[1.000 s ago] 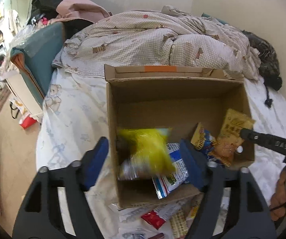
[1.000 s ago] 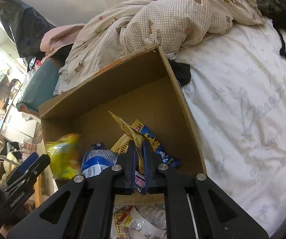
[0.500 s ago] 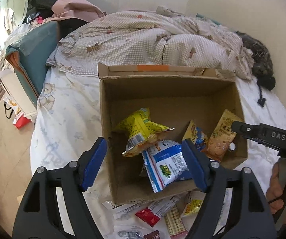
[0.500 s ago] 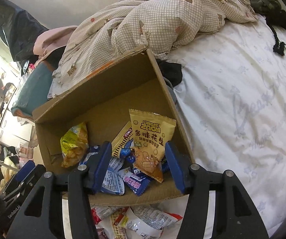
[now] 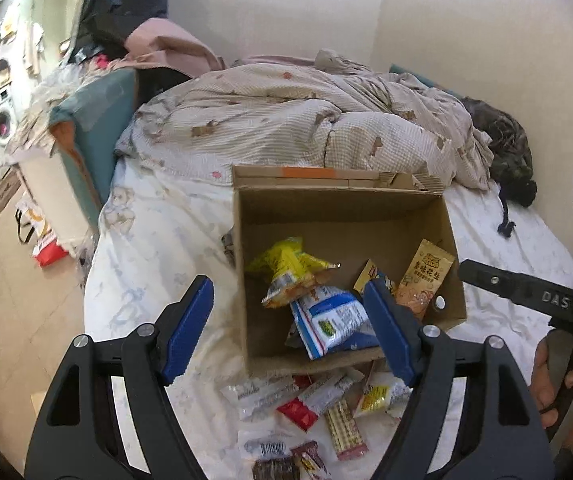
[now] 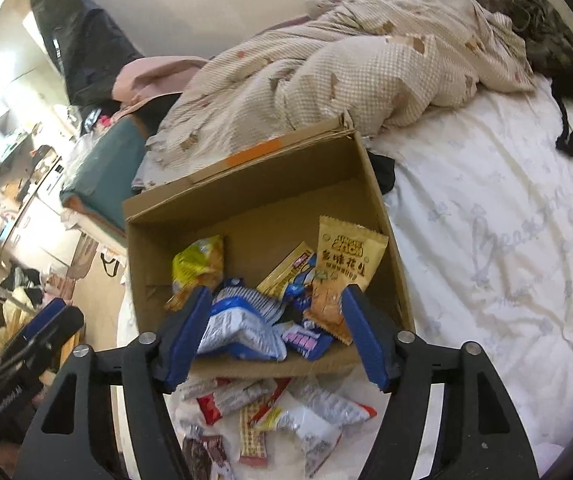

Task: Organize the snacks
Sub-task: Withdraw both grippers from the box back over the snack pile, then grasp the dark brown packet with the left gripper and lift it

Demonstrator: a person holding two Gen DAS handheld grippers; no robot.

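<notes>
Your left gripper and right gripper, both spread wide and empty, hide part of the cardboard box. Inside you can count four packets clearly; the loose snack pile is too jumbled to count.

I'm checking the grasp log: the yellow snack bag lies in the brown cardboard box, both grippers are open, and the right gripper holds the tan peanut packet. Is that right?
Not quite. In the right wrist view the right gripper holds nothing: the tan peanut packet leans free inside the brown cardboard box. The yellow snack bag does lie in the box, and the left gripper is open too.
</notes>
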